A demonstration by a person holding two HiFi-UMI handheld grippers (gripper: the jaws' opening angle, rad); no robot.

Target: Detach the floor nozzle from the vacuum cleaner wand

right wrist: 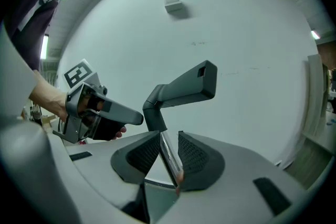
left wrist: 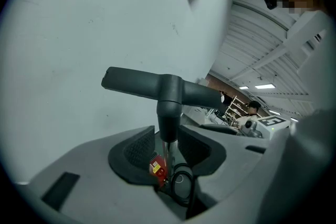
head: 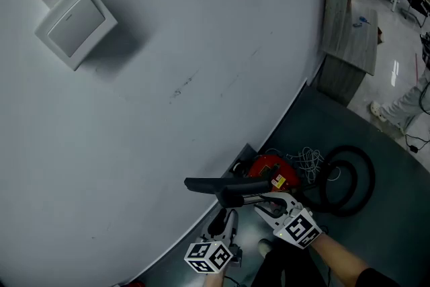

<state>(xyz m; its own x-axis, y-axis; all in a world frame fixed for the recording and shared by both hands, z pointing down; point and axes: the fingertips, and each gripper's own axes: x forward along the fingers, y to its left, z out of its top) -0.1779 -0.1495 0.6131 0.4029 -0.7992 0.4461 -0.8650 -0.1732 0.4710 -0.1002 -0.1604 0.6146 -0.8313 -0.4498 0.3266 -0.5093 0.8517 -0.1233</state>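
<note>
Floor nozzle (left wrist: 142,85), just beyond left gripper (left wrist: 167,145) fingertips: smooth matt dark grey plastic.
Wand (right wrist: 173,165), between right gripper (right wrist: 168,150) fingers: bare polished metal, glossy.
Finger pads (left wrist: 137,150), both grippers: black, finely ribbed, rubbery look.
Gripper shells behind pads: smooth matt grey plastic.
Vacuum body (head: 272,170), low between left fingers: glossy red plastic.
Hose (head: 349,181): black, matt.
Wall (head: 201,44), past fingertips: smooth matt white.
Cabinet (head: 349,30), far from fingers: grey wood grain.

Floor nozzle (right wrist: 184,86) atop wand (right wrist: 169,159); wall (head: 168,77) behind
</note>
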